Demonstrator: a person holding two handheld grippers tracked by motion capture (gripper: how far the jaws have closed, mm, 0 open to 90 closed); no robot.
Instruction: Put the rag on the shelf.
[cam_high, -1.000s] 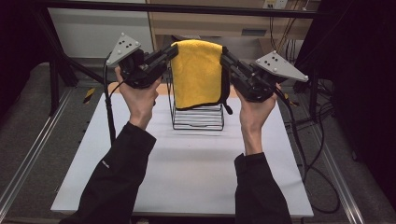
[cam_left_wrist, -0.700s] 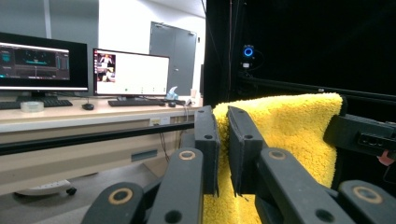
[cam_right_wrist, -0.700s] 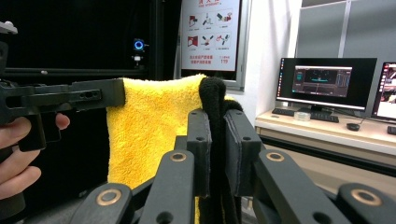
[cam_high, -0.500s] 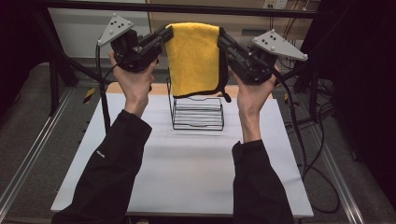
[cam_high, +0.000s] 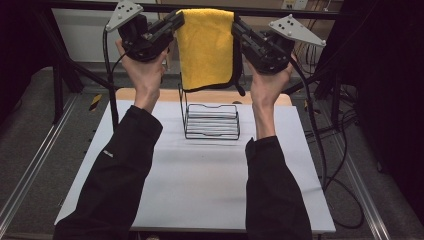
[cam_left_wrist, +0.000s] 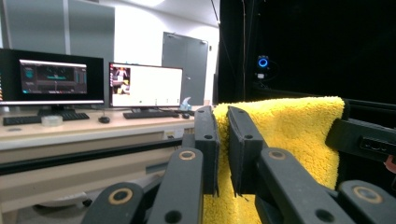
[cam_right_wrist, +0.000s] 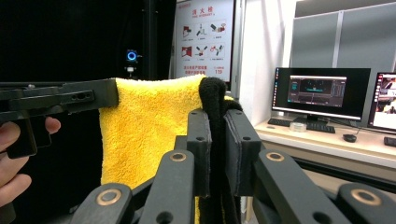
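Hanging between tongs: yellow towel (cam_high: 206, 47), left tongs (cam_high: 176, 22) and right tongs (cam_high: 239, 26) clenched on top corners, seemingly.

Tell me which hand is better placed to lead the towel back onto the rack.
Neither clearly. The left gripper and right gripper each pinch a top corner of the towel, level, straight above the rack. Lower both together.

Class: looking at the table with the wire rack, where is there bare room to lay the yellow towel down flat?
The table is bare in front of the wire rack, between the sleeves, and left and right of the rack. The far edge behind it is crowded.
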